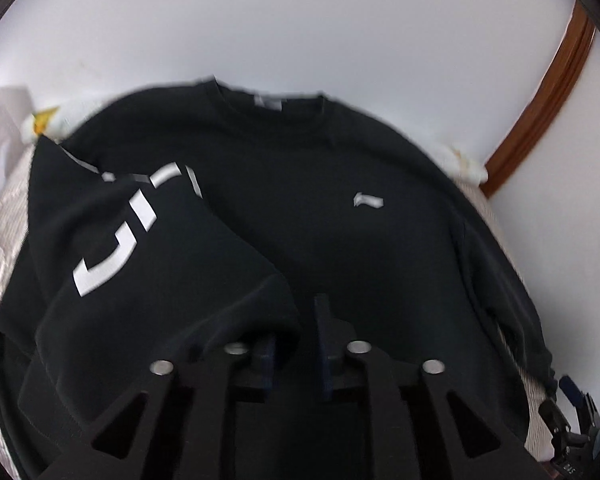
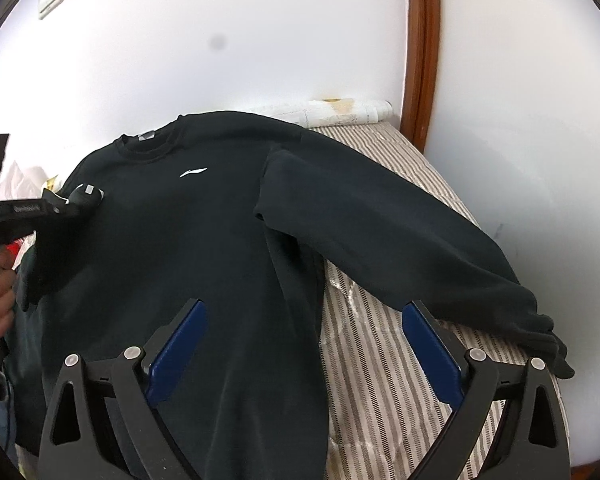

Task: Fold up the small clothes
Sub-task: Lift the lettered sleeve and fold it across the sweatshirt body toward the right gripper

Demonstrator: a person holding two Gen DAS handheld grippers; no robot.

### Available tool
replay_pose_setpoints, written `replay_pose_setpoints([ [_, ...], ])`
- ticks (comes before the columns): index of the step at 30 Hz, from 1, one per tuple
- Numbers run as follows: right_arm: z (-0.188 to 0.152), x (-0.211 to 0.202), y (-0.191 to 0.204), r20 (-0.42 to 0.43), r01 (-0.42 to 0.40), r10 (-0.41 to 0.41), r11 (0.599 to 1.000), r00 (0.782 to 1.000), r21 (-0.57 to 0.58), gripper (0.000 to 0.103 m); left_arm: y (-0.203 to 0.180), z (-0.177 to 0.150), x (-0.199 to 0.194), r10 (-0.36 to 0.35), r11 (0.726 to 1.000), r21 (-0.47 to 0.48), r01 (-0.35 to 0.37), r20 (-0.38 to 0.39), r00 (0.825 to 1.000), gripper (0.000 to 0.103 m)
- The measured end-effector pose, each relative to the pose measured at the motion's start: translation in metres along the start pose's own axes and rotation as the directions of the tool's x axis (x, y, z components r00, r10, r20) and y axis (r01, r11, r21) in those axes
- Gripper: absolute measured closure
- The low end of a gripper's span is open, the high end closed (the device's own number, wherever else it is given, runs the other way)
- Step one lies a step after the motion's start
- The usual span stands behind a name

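My left claw [image 1: 296, 344] stands narrowly parted, sleeve [image 1: 148, 248] draped beside it; right claw [image 2: 304, 344], wide, should pinch the other sleeve's cuff [image 2: 548, 340] squarely

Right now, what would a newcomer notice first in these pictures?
A black sweatshirt lies spread, front up, on a striped bed, a small white logo on its chest. One sleeve, with large white letters, is folded across the body beside the left tool. The other sleeve stretches out sideways.
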State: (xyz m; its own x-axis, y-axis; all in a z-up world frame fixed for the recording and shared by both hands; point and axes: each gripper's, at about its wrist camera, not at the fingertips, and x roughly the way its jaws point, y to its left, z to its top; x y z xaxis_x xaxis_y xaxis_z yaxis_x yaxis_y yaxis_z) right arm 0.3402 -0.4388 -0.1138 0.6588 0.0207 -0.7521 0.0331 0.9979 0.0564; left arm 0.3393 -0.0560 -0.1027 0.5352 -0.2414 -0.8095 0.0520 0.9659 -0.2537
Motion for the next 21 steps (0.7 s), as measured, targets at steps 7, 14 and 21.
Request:
replay_pose_setpoints([
  [7, 0.013, 0.001, 0.047, 0.021, -0.063, 0.064, 0.996, 0.998, -0.066, 0.006, 0.019, -0.019, -0.061, -0.134, 0.99, -0.03, 0.137, 0.084, 0.987, 0.025],
  [14, 0.019, -0.001, 0.151, 0.006, -0.205, 0.211, 0.957, 0.977, -0.205, 0.006, 0.098, -0.05, -0.145, 0.092, 0.993, -0.095, -0.072, 0.224, 0.97, 0.023],
  [21, 0.0, 0.014, 0.262, -0.075, -0.34, 0.334, 0.883, 0.94, -0.325, 0.006, 0.199, -0.089, -0.159, 0.228, 0.948, -0.262, -0.179, 0.168, 0.959, 0.023],
])
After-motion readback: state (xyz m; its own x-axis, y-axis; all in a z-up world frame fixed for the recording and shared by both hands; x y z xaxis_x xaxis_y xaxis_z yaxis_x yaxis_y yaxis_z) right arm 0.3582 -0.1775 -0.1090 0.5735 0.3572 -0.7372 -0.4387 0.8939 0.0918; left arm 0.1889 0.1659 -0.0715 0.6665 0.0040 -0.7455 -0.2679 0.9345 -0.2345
